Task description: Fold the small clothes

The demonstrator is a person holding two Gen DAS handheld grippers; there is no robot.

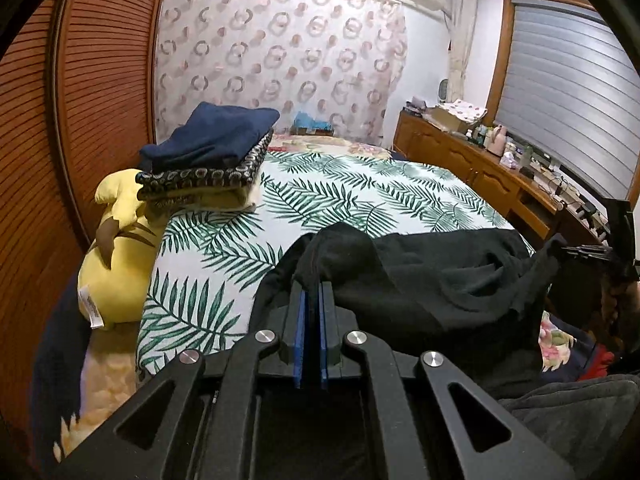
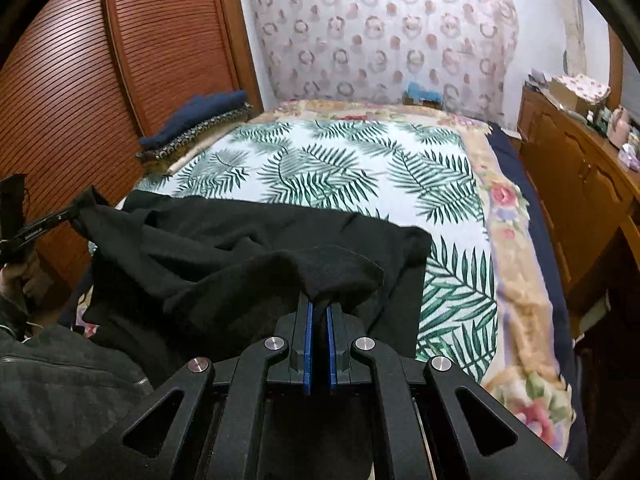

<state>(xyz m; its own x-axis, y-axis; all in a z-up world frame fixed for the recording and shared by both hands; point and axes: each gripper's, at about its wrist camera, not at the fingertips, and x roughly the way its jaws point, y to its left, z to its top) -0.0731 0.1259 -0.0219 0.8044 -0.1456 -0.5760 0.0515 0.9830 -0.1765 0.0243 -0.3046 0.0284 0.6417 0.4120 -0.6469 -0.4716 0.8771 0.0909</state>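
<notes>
A black garment [image 1: 432, 276] hangs stretched between my two grippers over the near edge of the leaf-print bed cover [image 1: 320, 196]. My left gripper [image 1: 312, 286] is shut on one corner of it, the blue pads pinching the cloth. My right gripper [image 2: 319, 306] is shut on the other corner of the black garment [image 2: 240, 248]. The right gripper also shows at the right edge of the left wrist view [image 1: 588, 254], and the left gripper at the left edge of the right wrist view [image 2: 60, 216]. The garment's far edge lies on the bed cover [image 2: 340, 160].
A stack of folded clothes [image 1: 212, 152], navy on top, sits at the bed's far left; it also shows in the right wrist view [image 2: 196, 124]. A yellow plush toy [image 1: 116, 256] lies left of the bed. A wooden louvred wardrobe [image 1: 80, 100] stands left, a cluttered dresser [image 1: 480, 160] right.
</notes>
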